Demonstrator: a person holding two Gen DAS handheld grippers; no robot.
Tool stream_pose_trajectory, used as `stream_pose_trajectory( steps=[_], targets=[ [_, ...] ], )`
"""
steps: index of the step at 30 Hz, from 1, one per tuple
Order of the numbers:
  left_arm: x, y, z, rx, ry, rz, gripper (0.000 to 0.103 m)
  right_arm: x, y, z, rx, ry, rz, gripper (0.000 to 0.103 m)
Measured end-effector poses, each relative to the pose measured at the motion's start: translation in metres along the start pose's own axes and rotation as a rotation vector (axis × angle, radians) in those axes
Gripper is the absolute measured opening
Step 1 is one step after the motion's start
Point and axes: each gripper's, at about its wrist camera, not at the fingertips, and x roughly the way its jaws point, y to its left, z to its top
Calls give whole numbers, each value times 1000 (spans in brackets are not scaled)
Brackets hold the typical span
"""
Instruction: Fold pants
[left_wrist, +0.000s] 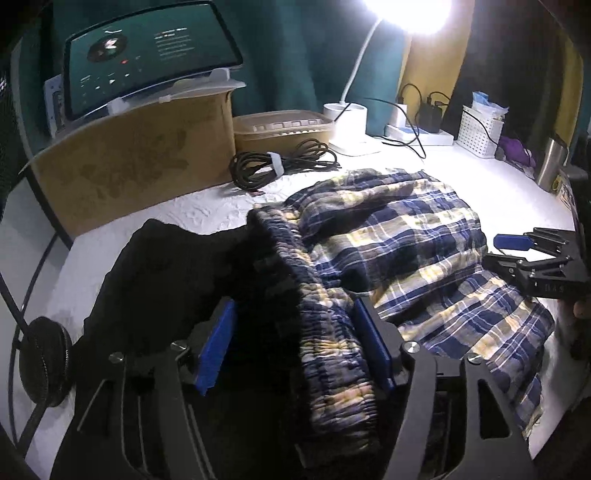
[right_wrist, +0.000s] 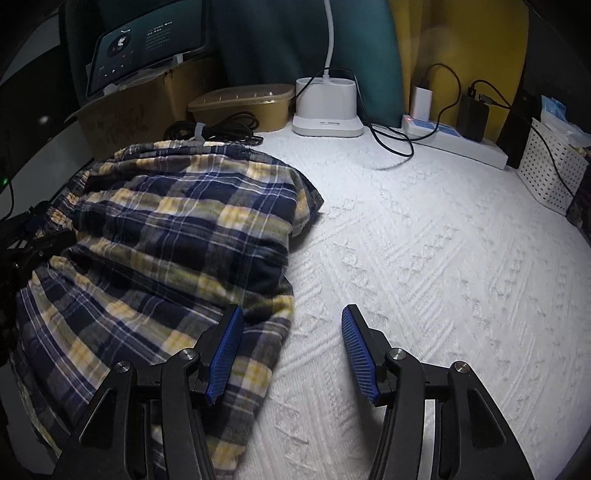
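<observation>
While both hand-held grippers gape, plaid pants (right_wrist: 173, 236) lie on white textured bedding (right_wrist: 424, 277).

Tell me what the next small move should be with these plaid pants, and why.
Probably lift the left gripper clear of the waistband. Its pads stand apart with the gathered band lying loose between them, the plaid pants already sit folded in a bundle, and the right gripper hangs open over bare white cover.

Navy, white and yellow plaid pants (right_wrist: 173, 229) lie on a white textured cloth (right_wrist: 424, 258) beside a black garment (left_wrist: 177, 266).
</observation>
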Motion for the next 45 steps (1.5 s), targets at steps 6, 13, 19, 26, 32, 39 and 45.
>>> stream_pose_trajectory(
  steps=[6,13,19,26,32,39,45],
  targets=[
    [-9,2,-1,-56,11,-4,70,-10,-2,-10,24,11,-19,56],
    [-35,-15,-5,-37,-37,-76,70,-28,16,-21,-5,11,10,57],
    [-19,-18,-22,-51,37,-72,70,-27,21,-37,-6,25,4,58],
    [-14,-17,-35,-54,58,-65,70,-37,19,-49,4,18,-5,58],
    [-37,-26,-31,-33,-6,-58,70,-51,14,-58,21,10,-24,58],
    [-60,-42,-28,-10,-59,-45,70,-72,4,-70,47,-8,-63,59],
    [-74,-63,-28,21,-86,-65,70,-97,-6,-86,70,-31,-97,59]
  ],
)
